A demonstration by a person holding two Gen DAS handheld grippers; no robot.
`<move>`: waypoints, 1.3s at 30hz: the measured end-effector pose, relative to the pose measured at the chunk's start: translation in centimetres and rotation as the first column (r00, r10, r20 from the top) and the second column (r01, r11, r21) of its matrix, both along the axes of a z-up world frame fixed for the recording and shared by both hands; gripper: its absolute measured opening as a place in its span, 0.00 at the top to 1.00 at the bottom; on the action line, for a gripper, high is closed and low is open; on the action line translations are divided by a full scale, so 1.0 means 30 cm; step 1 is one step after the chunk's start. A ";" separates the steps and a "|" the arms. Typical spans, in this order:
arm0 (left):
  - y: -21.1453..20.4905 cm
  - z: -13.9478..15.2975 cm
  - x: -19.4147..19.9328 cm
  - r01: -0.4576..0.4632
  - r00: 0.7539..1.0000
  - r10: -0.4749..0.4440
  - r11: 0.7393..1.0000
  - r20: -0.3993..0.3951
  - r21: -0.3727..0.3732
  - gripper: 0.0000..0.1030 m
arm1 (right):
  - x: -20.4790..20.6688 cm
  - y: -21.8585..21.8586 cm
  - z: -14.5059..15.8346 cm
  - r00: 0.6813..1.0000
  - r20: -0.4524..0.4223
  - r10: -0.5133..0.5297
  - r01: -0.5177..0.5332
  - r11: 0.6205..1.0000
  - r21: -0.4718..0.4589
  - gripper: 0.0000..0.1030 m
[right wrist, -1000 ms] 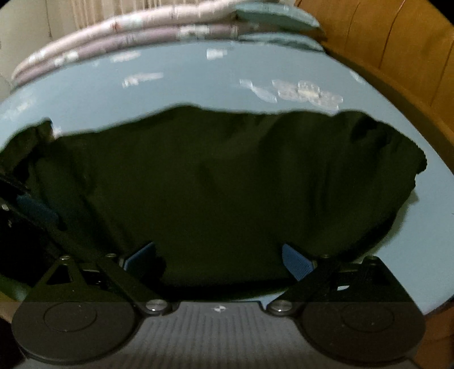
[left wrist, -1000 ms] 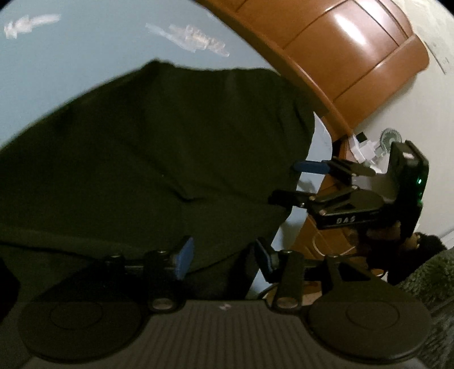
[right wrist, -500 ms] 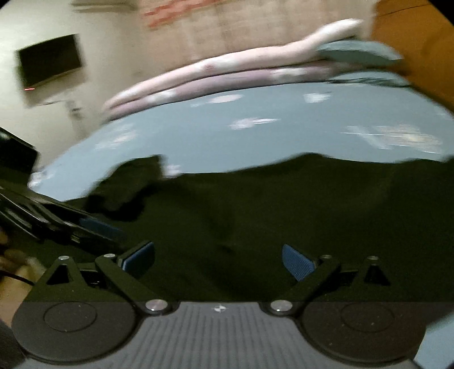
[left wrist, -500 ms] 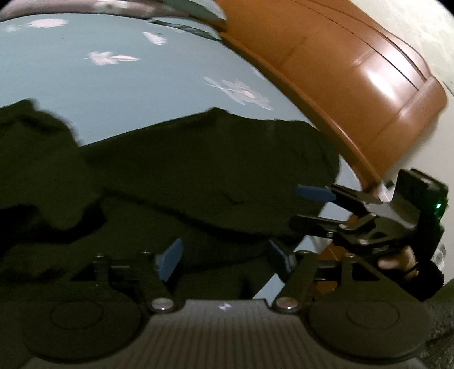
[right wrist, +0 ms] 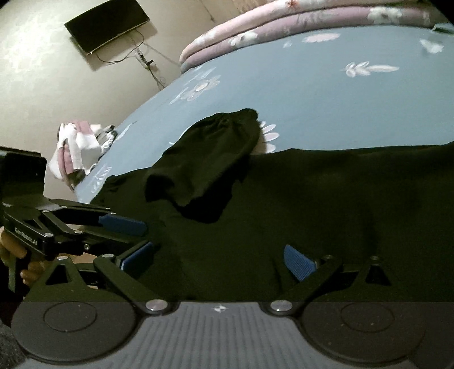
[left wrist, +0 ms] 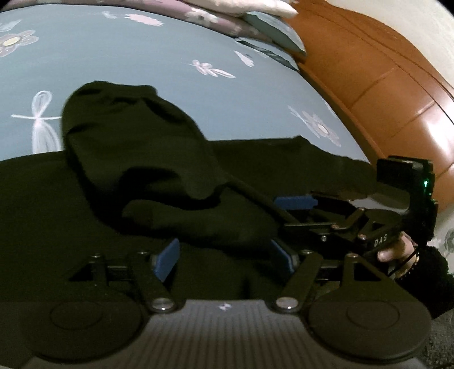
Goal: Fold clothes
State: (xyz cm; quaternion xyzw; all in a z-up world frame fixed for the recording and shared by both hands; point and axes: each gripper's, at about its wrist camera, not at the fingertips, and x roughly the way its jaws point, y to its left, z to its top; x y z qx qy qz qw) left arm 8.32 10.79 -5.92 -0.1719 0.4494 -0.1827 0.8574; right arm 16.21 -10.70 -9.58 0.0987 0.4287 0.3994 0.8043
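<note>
A: What shows from your left wrist?

B: My left gripper sits at the bottom centre, its blue fingers parting, nothing pinched between them. Under them the dark garment lies spread on the bed, filling the lower half of the frame. One sleeve is laid up across it, its cuff at centre left against the blue flowered sheet. At right my right gripper reaches in sideways, a hand on its handle. The wooden headboard curves along the upper right, with pillows at the top.

A: And from the right wrist?

B: My right gripper is at the bottom centre, fingers wide apart and empty, over the garment, which covers the lower right. The sleeve lies at centre. My left gripper comes in from the left edge. A screen hangs on the wall at upper left, a crumpled pink-and-white cloth sits at the bed's left edge, and a folded quilt lies along the top.
</note>
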 end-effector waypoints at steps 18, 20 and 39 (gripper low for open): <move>0.068 -0.032 -0.047 -0.075 0.997 0.075 0.996 -0.013 -0.038 0.30 | -0.272 0.162 0.058 0.966 -0.054 0.254 -0.254 0.967 0.015 0.00; 0.066 -0.036 -0.058 -0.072 0.997 0.072 0.996 -0.013 -0.042 0.30 | -0.302 0.169 0.036 0.964 -0.070 0.255 -0.256 0.967 -0.002 0.00; 0.124 -0.039 -0.088 -0.110 0.994 0.110 0.993 0.000 -0.034 0.30 | -0.097 0.176 0.070 0.985 0.103 0.139 -0.135 0.990 -0.042 0.00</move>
